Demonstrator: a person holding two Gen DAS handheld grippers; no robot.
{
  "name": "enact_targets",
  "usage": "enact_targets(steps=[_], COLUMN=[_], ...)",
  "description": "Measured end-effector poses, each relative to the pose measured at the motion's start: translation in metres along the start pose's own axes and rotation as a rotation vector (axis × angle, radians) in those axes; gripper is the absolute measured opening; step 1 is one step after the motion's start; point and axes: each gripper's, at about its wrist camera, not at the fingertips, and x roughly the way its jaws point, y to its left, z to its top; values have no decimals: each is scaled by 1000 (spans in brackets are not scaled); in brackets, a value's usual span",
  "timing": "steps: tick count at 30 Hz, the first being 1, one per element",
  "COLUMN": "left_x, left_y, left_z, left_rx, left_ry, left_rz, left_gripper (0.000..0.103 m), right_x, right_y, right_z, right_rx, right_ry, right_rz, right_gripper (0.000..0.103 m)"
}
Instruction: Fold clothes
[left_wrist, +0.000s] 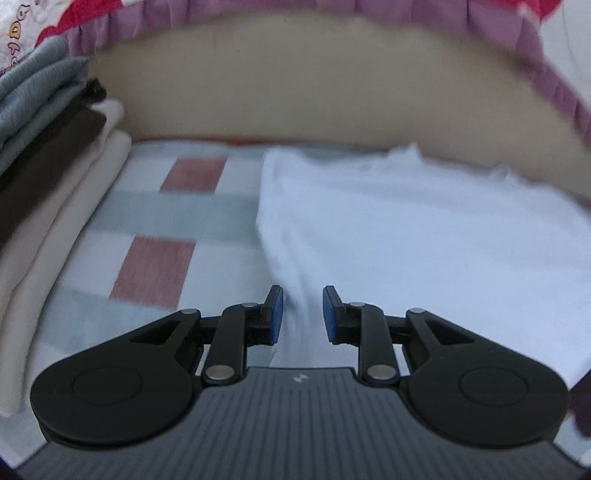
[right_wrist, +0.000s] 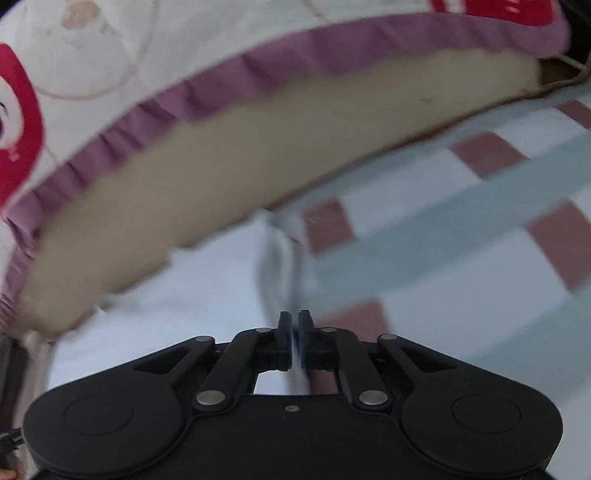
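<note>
A white garment (left_wrist: 406, 229) lies spread flat on a checked sheet (left_wrist: 177, 221). In the left wrist view it fills the right half, with its left edge running down between the fingers. My left gripper (left_wrist: 303, 314) stands open just above that edge, and its blue pads are clear of the cloth. In the right wrist view the white garment (right_wrist: 166, 314) lies at the lower left, and its hemmed right edge leads straight to the fingertips. My right gripper (right_wrist: 294, 332) has its jaws almost together, with a thin pale strip of that edge between them.
A stack of folded clothes (left_wrist: 44, 166) in grey, black and cream stands at the left. A tall beige cushion side (left_wrist: 295, 92) with a purple frilled cover (left_wrist: 517, 48) walls off the far side. The checked sheet (right_wrist: 461, 229) stretches away to the right of the garment.
</note>
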Motion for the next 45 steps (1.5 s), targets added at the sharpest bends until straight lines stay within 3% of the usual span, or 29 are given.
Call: enact_targets(steps=[6, 9, 12, 15, 19, 21, 22, 24, 25, 26, 27, 28, 32, 34, 37, 39, 42, 45], left_x=[14, 17, 19, 20, 19, 14, 8, -6, -10, -11, -6, -1, 4, -5, -25, -36, -40, -32], left_y=[6, 9, 8, 4, -4, -8, -10, -12, -11, -7, -3, 1, 5, 6, 6, 1, -19, -46], left_z=[-5, -5, -8, -10, -9, -8, -7, -5, -4, -4, -4, -4, -9, -10, -21, -30, -45, -66], left_rx=[-2, -52, -58, -27, 38, 60, 67, 98, 101, 84, 52, 18, -11, -39, -123, -155, -130, 17], left_ry=[51, 66, 70, 56, 38, -4, -48, -153, -188, -183, -144, -100, -1, 26, 70, 125, 232, 307], left_rz=[38, 11, 6, 30, 84, 125, 153, 205, 198, 146, 95, 46, 55, 48, -44, -131, -224, -133], left_gripper=[24, 24, 24, 27, 27, 28, 28, 27, 27, 27, 27, 27, 26, 27, 35, 45, 46, 46], right_x=[53, 57, 54, 51, 45, 40, 35, 20, 11, 4, -4, -10, -33, -45, -62, -71, -63, -50], right_y=[28, 38, 37, 34, 33, 36, 35, 27, 26, 27, 28, 33, 55, 56, 53, 49, 32, 21], right_z=[-3, -12, -10, -6, 0, 0, 1, 4, 2, -1, -4, -10, -37, -46, -59, -69, -87, -102], right_rx=[-142, -272, -296, -303, -364, -380, -359, -272, -232, -204, -175, -168, -187, -124, -2, 92, 261, 362], right_ry=[73, 57, 18, -26, -63, -88, -84, -38, -6, 26, 57, 78, 102, 116, 140, 155, 182, 173], right_rz=[-8, -48, -80, -112, -255, -401, -433, -374, -301, -236, -172, -136, -134, -135, -133, -125, -105, -92], right_gripper=[13, 14, 16, 1, 0, 1, 11, 11, 12, 18, 40, 54, 54, 55, 56, 56, 56, 56])
